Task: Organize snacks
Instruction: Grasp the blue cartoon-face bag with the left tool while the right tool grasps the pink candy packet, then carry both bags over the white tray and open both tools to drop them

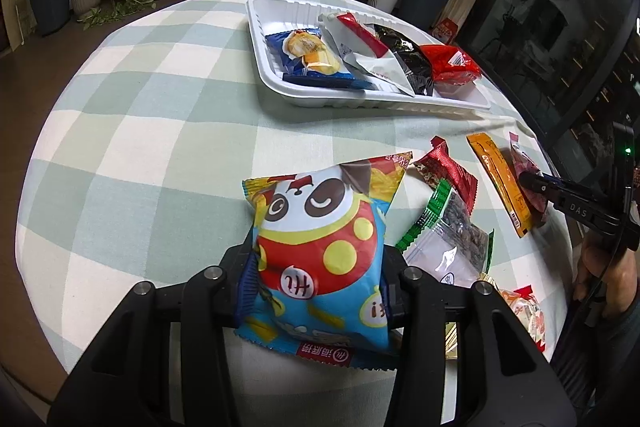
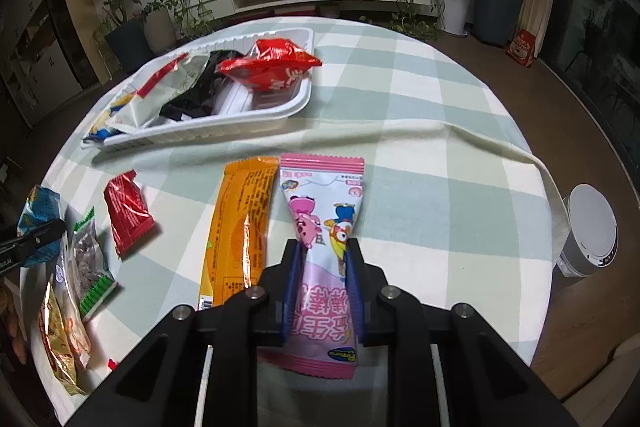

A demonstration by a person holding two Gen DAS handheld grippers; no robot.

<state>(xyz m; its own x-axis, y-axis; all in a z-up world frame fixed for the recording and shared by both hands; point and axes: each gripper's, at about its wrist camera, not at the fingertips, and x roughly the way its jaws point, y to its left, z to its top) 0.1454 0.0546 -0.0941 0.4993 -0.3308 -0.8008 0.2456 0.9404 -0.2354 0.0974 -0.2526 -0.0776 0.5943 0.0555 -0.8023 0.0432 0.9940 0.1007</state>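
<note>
- Two wrist views cover one round table (image 1: pixel 132 131) with a checked cloth.
- Left wrist view: the left gripper (image 1: pixel 316 259) pinches a blue panda snack bag (image 1: pixel 320 251) between its pads, low over the cloth.
- A white tray (image 1: pixel 264 39) lies beyond, holding a blue packet (image 1: pixel 312 55), a white-and-red packet (image 1: pixel 360 47), a black packet (image 1: pixel 408 59) and a red packet (image 1: pixel 452 63).
- Loose snacks lie at the right: a dark red packet (image 1: pixel 448 171), a green-edged clear packet (image 1: pixel 452 227) and an orange stick packet (image 1: pixel 500 183).
- Right wrist view: the right gripper (image 2: pixel 325 267) is pinched on a pink cartoon packet (image 2: pixel 324 211), squeezing its middle narrow.
- The pink cartoon packet lies on the cloth just beside the orange stick packet, with the white tray well beyond.
</note>
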